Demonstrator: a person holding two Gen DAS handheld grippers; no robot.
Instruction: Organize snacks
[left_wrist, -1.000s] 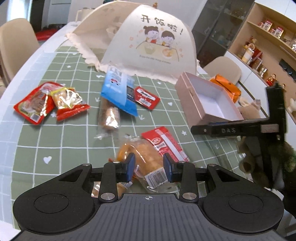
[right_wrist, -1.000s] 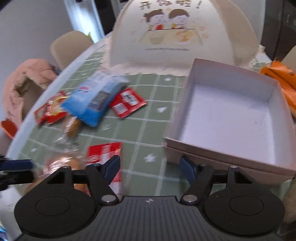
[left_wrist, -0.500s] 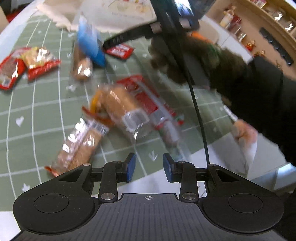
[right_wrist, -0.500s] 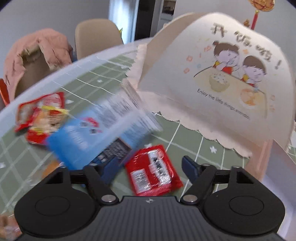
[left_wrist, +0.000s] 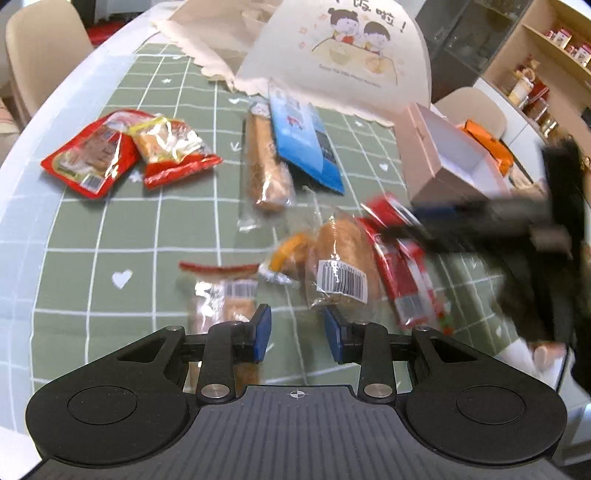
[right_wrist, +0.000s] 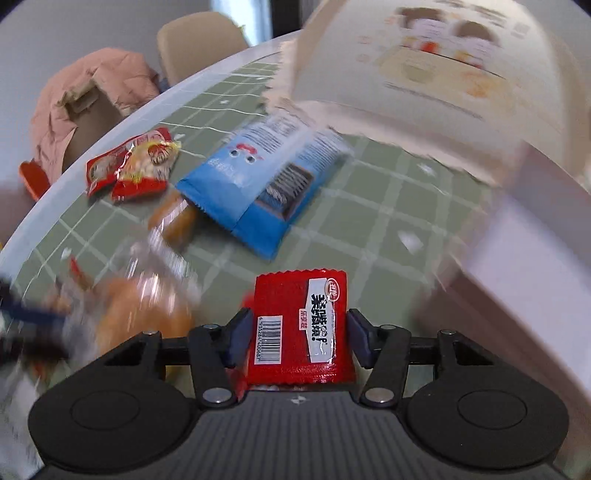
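**Right gripper carrying the first snack toward an empty box**

The right gripper (right_wrist: 299, 341) is holding a small red packet (right_wrist: 300, 328) across its width, its jaws having just been closing onto it, and the packet is hanging clear of the table. In the left wrist view this gripper is showing only as a dark blur above the snacks, so its exact place there is hard to judge.

The left gripper (left_wrist: 297, 328) is hovering partly open with nothing between its blue pads, just above a clear-wrapped bun (left_wrist: 341, 266) near the table's front edge.

The pink box (left_wrist: 448, 162) is sitting open toward the right edge of the table (left_wrist: 66, 229), and what is showing of its white inside is looking bare.

Most snacks are waiting on the green checked cloth: a long red packet (left_wrist: 404, 280) beside the bun, a clear-wrapped pastry (left_wrist: 225, 299) under the left gripper, a blue pouch (left_wrist: 304, 147) and a sausage-like stick (left_wrist: 264, 162) mid-table, and two red bags (left_wrist: 125, 151) near the left edge.

The sorting is looking barely begun: one packet is in hand, none seems boxed.
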